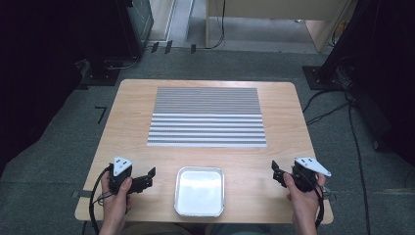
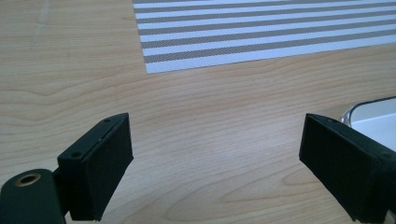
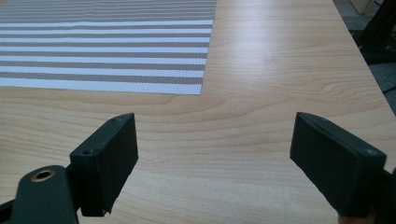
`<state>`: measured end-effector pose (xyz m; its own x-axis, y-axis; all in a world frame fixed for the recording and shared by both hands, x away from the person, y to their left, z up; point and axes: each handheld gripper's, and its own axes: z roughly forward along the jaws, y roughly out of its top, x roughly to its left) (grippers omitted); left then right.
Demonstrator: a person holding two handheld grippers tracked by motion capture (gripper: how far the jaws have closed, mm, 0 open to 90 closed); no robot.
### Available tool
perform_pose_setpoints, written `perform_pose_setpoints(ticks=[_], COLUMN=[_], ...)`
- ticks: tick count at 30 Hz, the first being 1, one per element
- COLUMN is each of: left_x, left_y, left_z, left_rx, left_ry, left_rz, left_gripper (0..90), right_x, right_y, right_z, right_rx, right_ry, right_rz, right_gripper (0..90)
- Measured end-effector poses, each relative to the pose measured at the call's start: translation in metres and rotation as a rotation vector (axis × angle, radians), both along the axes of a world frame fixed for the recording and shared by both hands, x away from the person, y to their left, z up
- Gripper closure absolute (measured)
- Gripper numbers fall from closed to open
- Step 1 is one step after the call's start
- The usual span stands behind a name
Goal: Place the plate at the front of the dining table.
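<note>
A shallow silver tray (image 1: 178, 201) lies empty near the table's front edge, between the two hands. My left gripper (image 1: 149, 177) is held just left of it, open, jaws wide with only bare wood between them; in the left gripper view (image 2: 215, 163) the tray's corner (image 2: 369, 108) shows behind the right jaw. My right gripper (image 1: 275, 172) hovers to the tray's right, also open with nothing between its jaws (image 3: 215, 158). A grey-and-white striped placemat (image 1: 207, 116) lies flat across the middle of the table, seen ahead as the mat (image 2: 261, 32) and the mat (image 3: 107, 46) in the gripper views.
The wooden table (image 1: 122, 127) stands on grey carpet. Black cables (image 1: 352, 132) run over the floor at the right, dark equipment stands at the far left, and a wooden desk's legs (image 1: 208, 29) rise beyond the table's far edge.
</note>
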<state>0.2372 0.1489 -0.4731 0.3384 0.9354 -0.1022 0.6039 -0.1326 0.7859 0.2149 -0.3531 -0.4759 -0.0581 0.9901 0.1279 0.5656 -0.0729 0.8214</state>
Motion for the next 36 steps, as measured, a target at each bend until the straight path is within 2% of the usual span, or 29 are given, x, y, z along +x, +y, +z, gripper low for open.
perform_pose_setpoints(ticks=[11,36], left_x=[-0.004,-0.011], left_y=[-0.013,-0.036], left_z=[0.002,0.003], left_rx=[-0.009,-0.019], left_ry=[0.002,0.008], left_rz=[-0.040,-0.107], left_gripper=[9.5,9.5], right_x=[-0.002,-0.004], right_y=[0.012,0.040], right_z=[0.004,0.005], right_rx=[0.009,0.036], right_ry=[-0.018,-0.027], right_rz=[0.034,0.107], right_gripper=[15.1,14.8])
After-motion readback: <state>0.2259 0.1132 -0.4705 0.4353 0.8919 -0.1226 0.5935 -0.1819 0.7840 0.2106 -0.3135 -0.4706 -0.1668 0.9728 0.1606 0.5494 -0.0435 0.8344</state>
